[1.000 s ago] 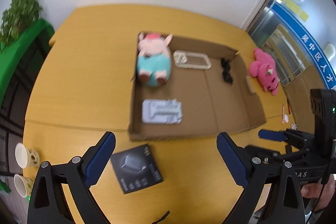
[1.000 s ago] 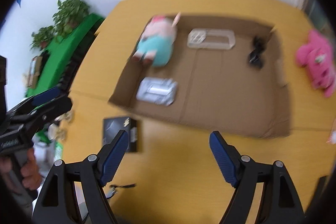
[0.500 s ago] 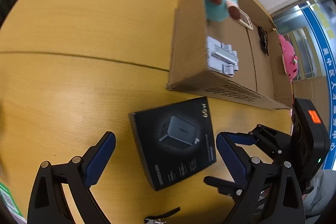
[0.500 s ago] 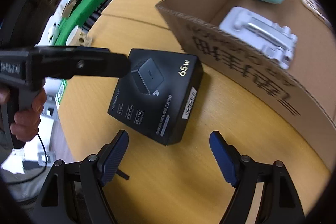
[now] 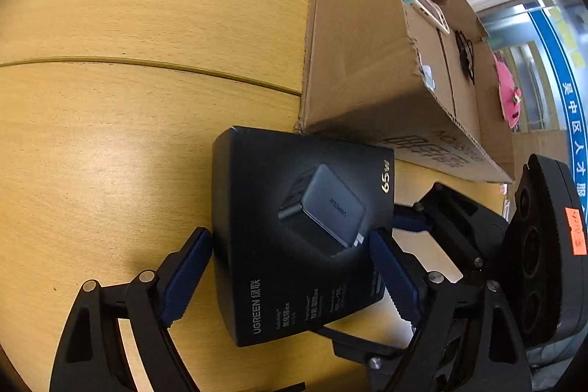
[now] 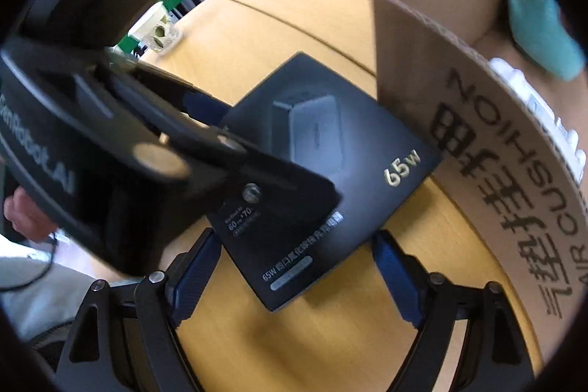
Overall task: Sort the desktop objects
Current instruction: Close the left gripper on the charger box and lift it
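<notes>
On the wooden desk [image 5: 110,135], the left gripper [image 5: 290,267], having descended, is now straddling the black charger box [image 5: 294,226] with jaws spread, while the right gripper [image 6: 294,267] is flanking its corner likewise, beside the cardboard tray [image 5: 352,61], suggesting pickup is imminent.

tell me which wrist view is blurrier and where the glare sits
Right wrist view: motion blur smears the left gripper body and the cardboard box print. Left wrist view: sharper, charger box text legible, soft glare patch on the table, fisheye bending its seam.
</notes>
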Available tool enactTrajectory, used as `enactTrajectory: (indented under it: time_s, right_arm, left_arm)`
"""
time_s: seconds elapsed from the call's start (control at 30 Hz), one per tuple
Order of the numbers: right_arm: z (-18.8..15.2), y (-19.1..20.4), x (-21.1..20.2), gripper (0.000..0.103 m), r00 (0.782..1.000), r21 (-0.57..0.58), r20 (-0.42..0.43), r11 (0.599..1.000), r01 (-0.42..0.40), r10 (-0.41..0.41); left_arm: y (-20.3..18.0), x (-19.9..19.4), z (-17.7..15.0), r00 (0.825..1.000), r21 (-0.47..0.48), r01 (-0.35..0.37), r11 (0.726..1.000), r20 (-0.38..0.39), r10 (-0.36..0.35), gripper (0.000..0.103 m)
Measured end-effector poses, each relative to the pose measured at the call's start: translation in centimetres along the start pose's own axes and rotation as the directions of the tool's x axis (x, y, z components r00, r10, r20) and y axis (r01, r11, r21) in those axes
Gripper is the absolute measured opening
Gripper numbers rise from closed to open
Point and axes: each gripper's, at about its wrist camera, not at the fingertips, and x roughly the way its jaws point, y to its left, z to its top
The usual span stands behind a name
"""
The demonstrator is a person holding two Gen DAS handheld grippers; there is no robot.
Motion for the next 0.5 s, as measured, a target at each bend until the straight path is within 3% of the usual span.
enactTrajectory:
  time_s: [0.27,0.5]
  right_arm:
    - [0.1,1.0,-0.5,0.082,1.0,0.019,0.014,1.0,0.016,-0.016]
    - [0.7,3.5,-5.2,0.082,0.993,0.025,0.118,1.0,-0.008,0.005]
  left_arm:
    - [-0.4,-1.5,0.1,0.998,-0.025,-0.036,0.999,0.051,0.038,0.079]
    - [-2.8,-7.9,-1.2,0.979,-0.01,-0.086,0.996,0.184,0.087,0.08]
